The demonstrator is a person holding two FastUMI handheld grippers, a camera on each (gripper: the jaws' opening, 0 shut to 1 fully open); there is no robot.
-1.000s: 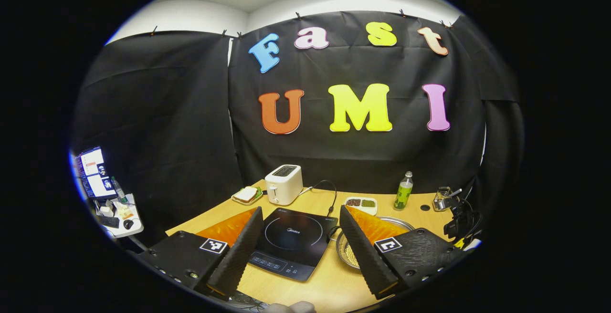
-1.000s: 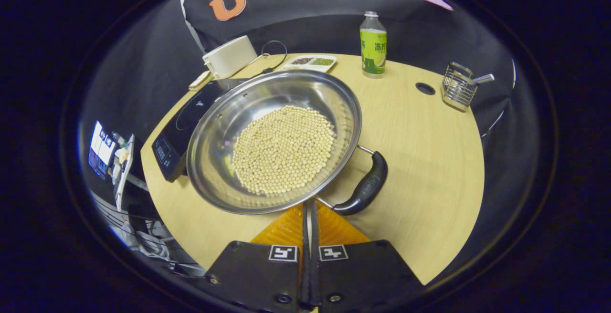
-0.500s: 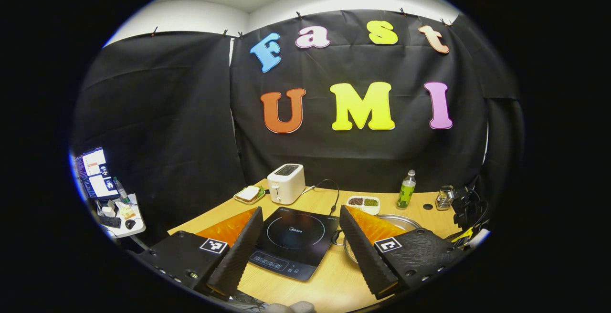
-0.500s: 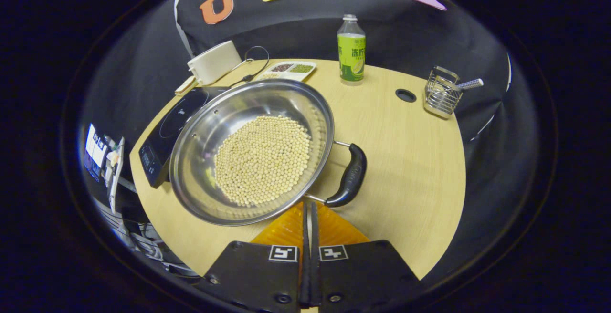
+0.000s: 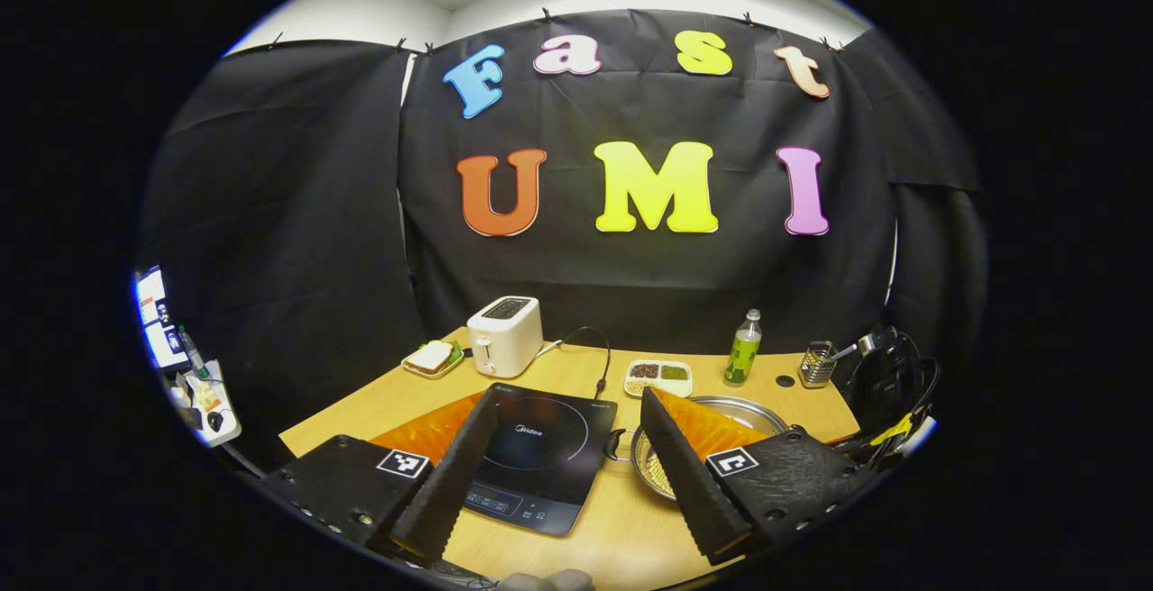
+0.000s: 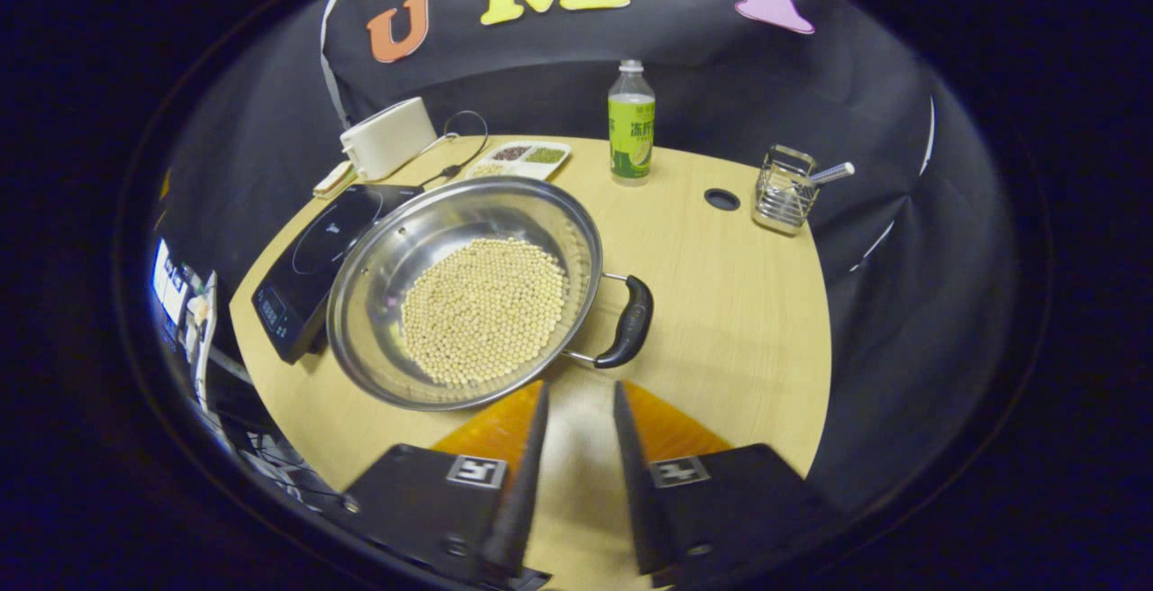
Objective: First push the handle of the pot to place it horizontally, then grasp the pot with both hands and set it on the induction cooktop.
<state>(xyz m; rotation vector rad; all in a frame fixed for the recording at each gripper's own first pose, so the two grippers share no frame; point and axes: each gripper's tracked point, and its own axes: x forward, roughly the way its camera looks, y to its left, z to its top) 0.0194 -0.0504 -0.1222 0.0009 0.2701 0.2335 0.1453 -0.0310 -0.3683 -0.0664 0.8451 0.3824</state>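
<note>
left gripper [image 5: 566, 424]: black housing, square marker tags, screws | right gripper [image 6: 576, 411]: similar, somewhat blurred

Place: mock kitchen booth | cues: black cloth wall [image 5: 297, 240], toaster [image 5: 504, 334], induction cooktop [image 5: 540, 447]

The left claw [image 5: 567, 451] is held level above the worktop [image 5: 621, 532], its two fingers spread wide apart with nothing between them. The right claw [image 6: 576, 433] tilts downward toward the worktop, its fingers parted by a narrow gap and gripping nothing, their tips apart from everything nearby.
</note>
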